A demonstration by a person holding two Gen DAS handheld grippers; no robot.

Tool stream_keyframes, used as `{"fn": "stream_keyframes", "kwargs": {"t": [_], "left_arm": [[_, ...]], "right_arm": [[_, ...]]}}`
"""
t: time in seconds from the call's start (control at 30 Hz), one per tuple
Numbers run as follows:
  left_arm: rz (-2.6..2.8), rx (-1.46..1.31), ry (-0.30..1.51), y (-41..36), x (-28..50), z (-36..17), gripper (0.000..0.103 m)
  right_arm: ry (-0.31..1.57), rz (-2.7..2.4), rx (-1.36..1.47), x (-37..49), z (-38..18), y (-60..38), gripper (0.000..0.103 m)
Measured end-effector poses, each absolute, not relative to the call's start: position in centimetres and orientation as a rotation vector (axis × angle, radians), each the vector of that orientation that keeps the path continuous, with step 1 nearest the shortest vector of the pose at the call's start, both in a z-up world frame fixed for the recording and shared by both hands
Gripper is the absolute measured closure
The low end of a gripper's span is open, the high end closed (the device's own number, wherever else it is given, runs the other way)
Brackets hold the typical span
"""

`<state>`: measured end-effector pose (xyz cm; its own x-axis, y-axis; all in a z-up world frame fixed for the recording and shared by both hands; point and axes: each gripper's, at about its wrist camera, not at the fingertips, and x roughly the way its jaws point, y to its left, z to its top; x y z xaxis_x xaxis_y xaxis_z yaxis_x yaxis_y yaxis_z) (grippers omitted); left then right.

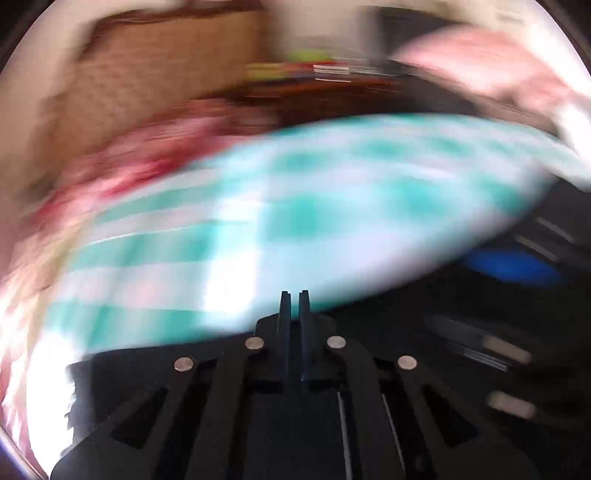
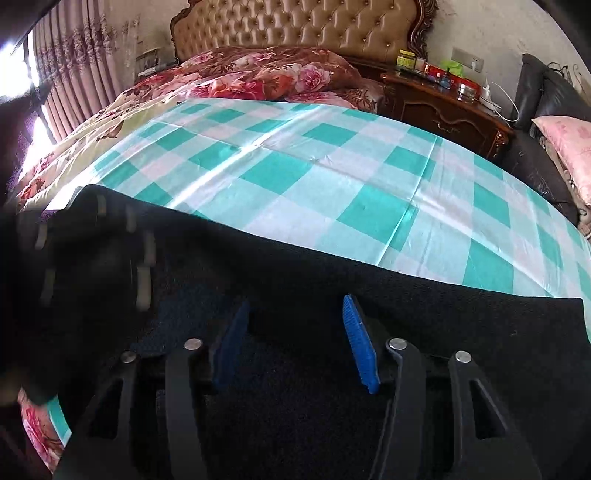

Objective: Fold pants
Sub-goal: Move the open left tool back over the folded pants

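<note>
The black pants (image 2: 424,306) lie flat across the near part of a teal-and-white checked sheet (image 2: 295,173) on the bed. My right gripper (image 2: 295,314) is open, its blue-padded fingers (image 2: 358,339) spread just over the pants cloth with nothing between them. My left gripper (image 1: 294,295) is shut, its two fingers pressed together; whether cloth is pinched between them I cannot tell. The left wrist view is heavily blurred; the pants (image 1: 369,343) show dark below the sheet (image 1: 295,206). The left gripper also shows blurred at the left of the right wrist view (image 2: 92,266).
A floral quilt (image 2: 258,74) is bunched at the tufted headboard (image 2: 295,26). A wooden nightstand (image 2: 443,107) with small items stands right of the bed. A dark sofa with a pink pillow (image 2: 569,147) is at far right. Curtains (image 2: 74,66) hang at left.
</note>
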<state>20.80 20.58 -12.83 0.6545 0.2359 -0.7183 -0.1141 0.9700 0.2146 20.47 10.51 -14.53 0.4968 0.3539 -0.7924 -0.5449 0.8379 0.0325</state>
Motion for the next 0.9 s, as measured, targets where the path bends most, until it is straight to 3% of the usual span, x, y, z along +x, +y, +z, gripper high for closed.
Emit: {"fn": "stream_keyframes", "kwargs": {"t": [0.1, 0.17, 0.2, 0.4, 0.47, 0.5, 0.73, 0.9], "left_arm": [[0.144, 0.027, 0.780, 23.1, 20.1, -10.6, 0.098], [0.049, 0.064, 0.774, 21.8, 19.3, -10.2, 0.081], [0.031, 0.058, 0.772, 21.5, 18.8, -10.2, 0.077], [0.003, 0.034, 0.869, 20.3, 19.7, -13.9, 0.071], [0.164, -0.035, 0.875, 22.3, 19.9, -14.0, 0.052], [0.291, -0.052, 0.873, 23.5, 19.8, -13.8, 0.050], [0.387, -0.217, 0.772, 28.7, 14.4, -11.5, 0.046], [0.526, -0.347, 0.698, 32.9, 6.1, -11.3, 0.046]], "right_arm": [[0.902, 0.558, -0.217, 20.6, -14.6, 10.4, 0.050], [0.897, 0.554, -0.240, 20.5, -14.6, 10.5, 0.048], [0.895, 0.551, -0.248, 20.3, -14.6, 10.6, 0.047], [0.893, 0.546, -0.256, 20.2, -14.7, 10.6, 0.046], [0.893, 0.547, -0.256, 20.2, -14.7, 10.6, 0.046], [0.893, 0.548, -0.256, 20.2, -14.7, 10.6, 0.045], [0.893, 0.552, -0.265, 19.8, -14.8, 11.1, 0.042], [0.893, 0.547, -0.272, 19.7, -14.8, 11.2, 0.039]]}}
